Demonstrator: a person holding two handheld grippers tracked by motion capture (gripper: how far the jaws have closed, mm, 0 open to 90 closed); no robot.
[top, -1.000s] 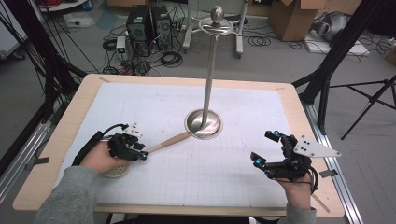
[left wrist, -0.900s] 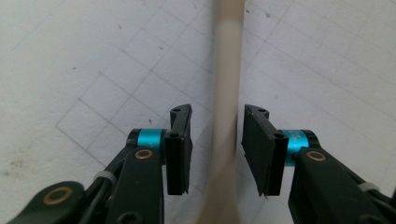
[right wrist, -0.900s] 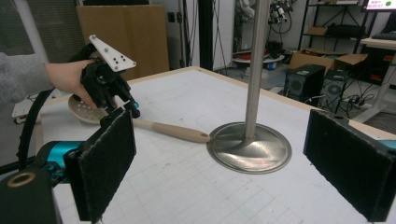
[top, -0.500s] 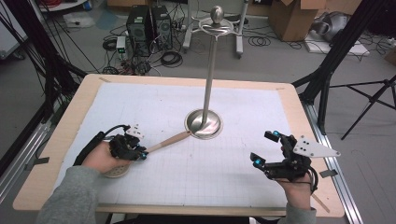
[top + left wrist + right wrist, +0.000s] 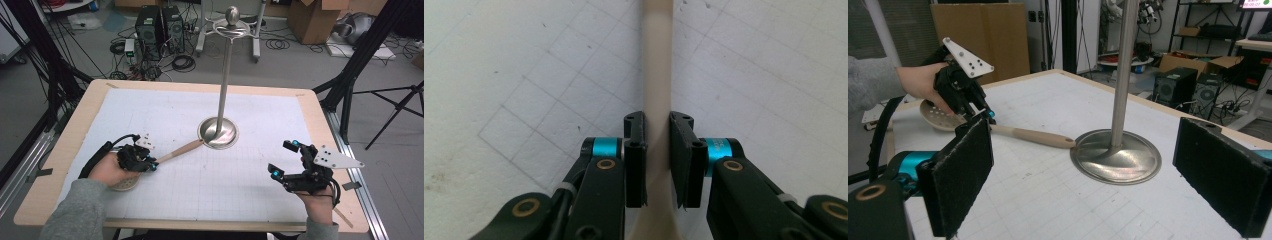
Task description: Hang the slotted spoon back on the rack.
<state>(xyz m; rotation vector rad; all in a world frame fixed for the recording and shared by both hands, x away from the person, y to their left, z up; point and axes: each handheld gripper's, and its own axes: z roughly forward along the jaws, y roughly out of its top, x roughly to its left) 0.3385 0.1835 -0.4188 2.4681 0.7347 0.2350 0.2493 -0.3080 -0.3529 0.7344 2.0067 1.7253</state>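
- Left gripper (image 5: 657,150) is clamping the wooden skimmer (image 5: 172,153) by its handle, near the bowl; the tool is lying flat on the table (image 5: 65,150).
- Right gripper (image 5: 283,160) is hovering, jaws wide and holding nothing.
- Skimmer is likely handling light, stiff, smooth; gripping nearer mid-handle is probably balancing better.

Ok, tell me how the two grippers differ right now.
The left gripper is shut on the wooden spoon, its handle clamped between the pads; the right gripper is open with nothing between its jaws. The left sits low at the table; the right is held off it, facing the metal stand. Both have black jaws with teal fittings.
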